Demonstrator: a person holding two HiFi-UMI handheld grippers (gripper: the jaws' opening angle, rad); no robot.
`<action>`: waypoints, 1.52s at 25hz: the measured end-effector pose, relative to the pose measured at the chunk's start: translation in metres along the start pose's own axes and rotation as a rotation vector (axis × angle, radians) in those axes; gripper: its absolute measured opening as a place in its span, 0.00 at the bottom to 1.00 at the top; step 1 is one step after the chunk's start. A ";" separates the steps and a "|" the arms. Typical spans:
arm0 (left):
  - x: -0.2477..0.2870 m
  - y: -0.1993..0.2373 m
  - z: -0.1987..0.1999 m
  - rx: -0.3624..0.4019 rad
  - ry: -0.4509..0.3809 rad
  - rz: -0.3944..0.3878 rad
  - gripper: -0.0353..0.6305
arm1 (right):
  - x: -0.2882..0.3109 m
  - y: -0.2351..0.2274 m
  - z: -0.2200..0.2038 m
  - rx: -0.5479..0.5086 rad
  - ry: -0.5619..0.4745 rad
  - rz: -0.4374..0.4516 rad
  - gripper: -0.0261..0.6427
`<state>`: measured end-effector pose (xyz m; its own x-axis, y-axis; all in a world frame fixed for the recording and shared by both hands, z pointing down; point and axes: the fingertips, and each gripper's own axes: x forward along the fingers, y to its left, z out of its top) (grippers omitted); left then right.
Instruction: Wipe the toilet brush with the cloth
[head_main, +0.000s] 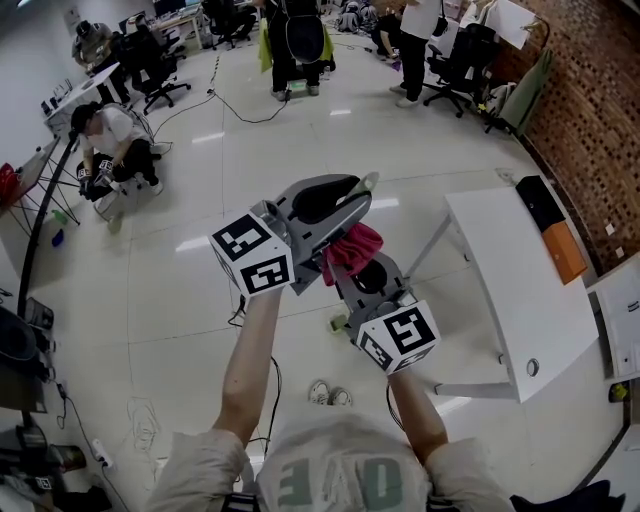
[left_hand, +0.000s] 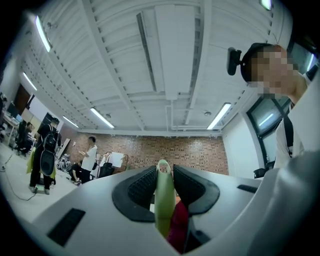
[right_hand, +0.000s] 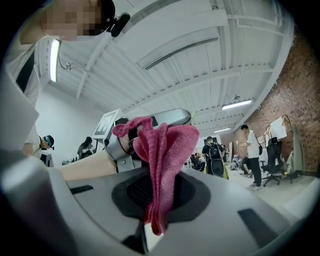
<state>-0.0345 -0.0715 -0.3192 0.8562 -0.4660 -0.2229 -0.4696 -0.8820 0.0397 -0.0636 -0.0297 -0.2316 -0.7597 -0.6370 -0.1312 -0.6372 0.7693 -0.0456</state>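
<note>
I'm looking at one toilet brush (left_hand: 164, 200), its slim pale-green handle sitting clamped between the narrowly parted pads of the left gripper (left_hand: 164, 181), raised over the floor (head_main: 300, 130). One magenta cloth (right_hand: 161, 155) is hanging bunched beside it, and the right gripper (right_hand: 159, 192) is pinching it tight.

white table (head_main: 510, 290) (orange box (head_main: 564, 252) beside), brick wall (head_main: 590, 100)

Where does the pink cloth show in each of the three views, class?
Head view: cloth at picture centre.
Left gripper view: bottom centre, right of the toilet brush handle.
Right gripper view: centre, pinched in the right gripper claw.
Shared landmark: brick wall.
</note>
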 end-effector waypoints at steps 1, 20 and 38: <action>-0.001 0.001 0.001 0.000 -0.007 -0.005 0.22 | 0.000 0.000 0.000 0.001 -0.002 0.001 0.08; -0.013 0.041 -0.098 -0.051 -0.059 -0.135 0.23 | -0.112 -0.143 -0.151 0.098 0.250 -0.306 0.08; -0.093 0.092 -0.654 -0.090 -0.110 -0.190 0.22 | -0.134 -0.236 -0.642 -0.008 0.124 -0.321 0.08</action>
<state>-0.0165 -0.1553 0.3418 0.8966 -0.2850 -0.3388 -0.2771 -0.9581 0.0725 0.1052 -0.1578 0.4322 -0.5295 -0.8482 0.0100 -0.8472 0.5282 -0.0577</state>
